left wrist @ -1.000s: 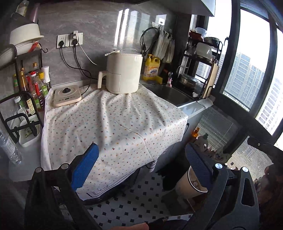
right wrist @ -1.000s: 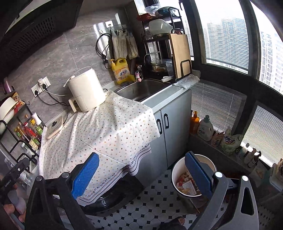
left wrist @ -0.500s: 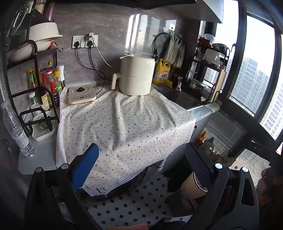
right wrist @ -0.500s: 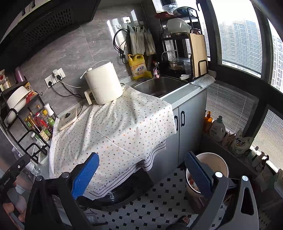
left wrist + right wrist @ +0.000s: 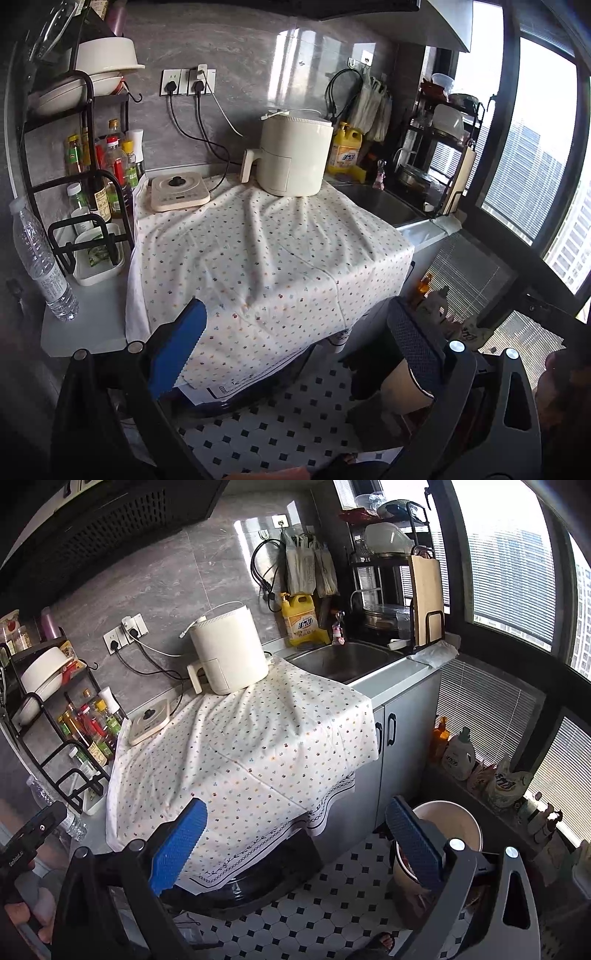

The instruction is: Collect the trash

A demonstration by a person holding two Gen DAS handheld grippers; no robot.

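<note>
The left gripper (image 5: 295, 354) and the right gripper (image 5: 295, 842) both stand wide open with nothing between their blue pads, held in front of the bench (image 5: 402, 672). A dotted cloth (image 5: 258, 746) drapes over the bench. The trash bin (image 5: 458, 819) sits on the tiled floor (image 5: 314, 912) beside the bench cabinet, right of the cloth's hanging edge.

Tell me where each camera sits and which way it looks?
Left wrist: rides the left gripper, facing the cloth-covered counter; its open blue fingers show.
Right wrist: rides the right gripper, higher and farther right, facing counter and sink; its open fingers show.
Shared: the air fryer, yellow detergent jug, trash bucket.
</note>
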